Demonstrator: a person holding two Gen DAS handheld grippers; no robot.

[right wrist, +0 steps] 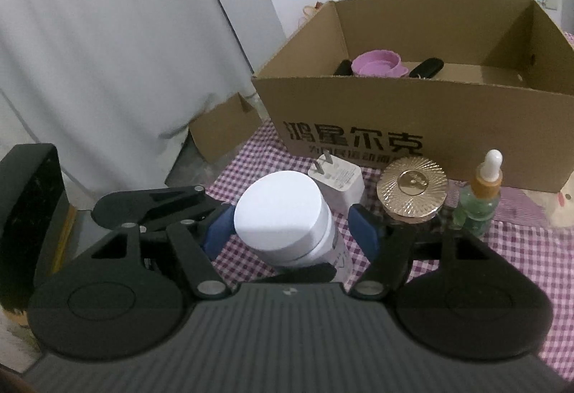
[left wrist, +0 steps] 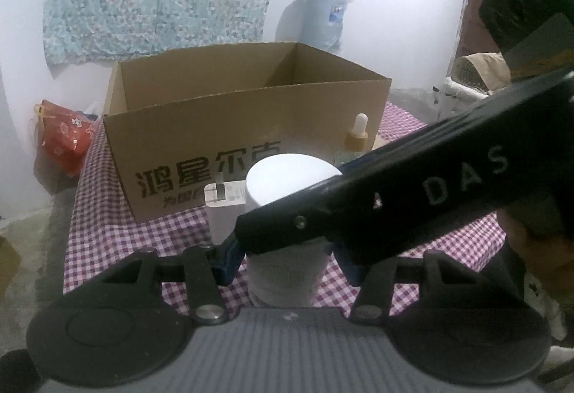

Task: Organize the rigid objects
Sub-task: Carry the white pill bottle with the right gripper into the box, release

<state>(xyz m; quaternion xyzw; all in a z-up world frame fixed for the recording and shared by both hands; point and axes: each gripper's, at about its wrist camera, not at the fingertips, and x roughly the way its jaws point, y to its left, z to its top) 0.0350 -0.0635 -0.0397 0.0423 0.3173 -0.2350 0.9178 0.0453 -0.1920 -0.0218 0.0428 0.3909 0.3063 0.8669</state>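
Broadly, a table under a purple-and-white checked cloth (right wrist: 502, 267) fills the scene, and an open cardboard box (right wrist: 430, 120) with black printed characters on its near wall stands at the far side of it. Inside the box lie a pink cup (right wrist: 376, 64) and a black oblong item (right wrist: 427, 67) just beside it.

The left gripper (left wrist: 287, 260) is closed on the white-capped bottle (right wrist: 283, 217): in its own view the blue pads (left wrist: 227, 260) sit against both sides of the bottle's body, low down, with no cloth showing between pad and bottle. The right gripper (right wrist: 290, 231) straddles the same bottle near its cap with its jaws spread. One blue pad is close against the cap's edge, and the other stands clear, with checked cloth visible in the gap. In the left wrist view the right gripper's black body crosses in front of the bottle at a slant.

The bottle is in front of the box, near the table's front, and looks tilted in the right wrist view.

Behind it, a gold-lidded jar (right wrist: 412, 192) stands upright close to the box wall. A white plug charger (right wrist: 340, 181) stands just behind the bottle, prongs up. A small green dropper bottle (right wrist: 480, 199) stands beside the jar.
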